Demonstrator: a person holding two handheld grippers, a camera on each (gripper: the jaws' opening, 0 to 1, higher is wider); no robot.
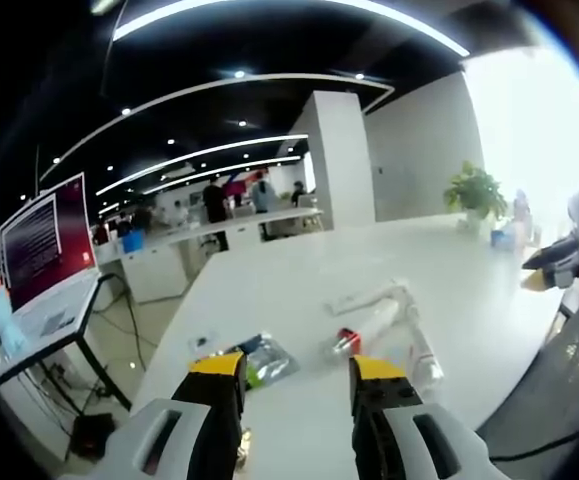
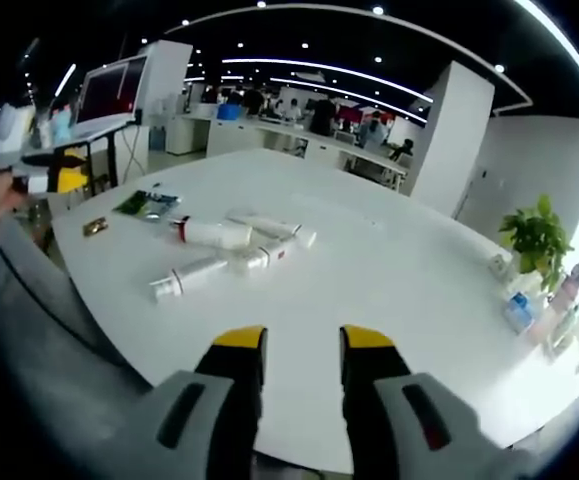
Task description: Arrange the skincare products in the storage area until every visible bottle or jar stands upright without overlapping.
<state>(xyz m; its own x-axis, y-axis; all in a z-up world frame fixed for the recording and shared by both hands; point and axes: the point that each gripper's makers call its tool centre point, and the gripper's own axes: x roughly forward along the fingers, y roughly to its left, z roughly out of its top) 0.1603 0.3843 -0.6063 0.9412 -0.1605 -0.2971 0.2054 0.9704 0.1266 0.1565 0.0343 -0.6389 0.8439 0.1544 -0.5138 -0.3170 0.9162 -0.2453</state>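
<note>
Both hand-held tools are off the work and empty. The left gripper point(image 1: 297, 375), grey body with yellow-tipped black jaws, has its jaws spread with bare tabletop between them; it hovers above the near edge of the large white table point(image 1: 299, 270). The right gripper point(image 2: 301, 345), same build, also stands with jaws apart and nothing between them, further back from the products, so it sees the whole group. Task items: about 4 white plastic tubes and bottles lie on their sides in a loose cluster. In the right gripper view, a white bottle with a red cap point(image 2: 212, 233) lies flat, a white tube point(image 2: 269, 225) sits just behind it, a white tube with a red band point(image 2: 266, 257) lies just beside it, and a slim white bottle with a pale cap point(image 2: 187, 278) lies nearest the table edge. Some appear to touch; exact overlap cannot be told. A green foil sachet point(image 2: 147, 204) and a small gold-coloured object point(image 2: 95, 227) lie apart, toward the edge. Judgement: nothing upright yet, task at its start; the left gripper is nearer and better placed for the first pick.
</note>
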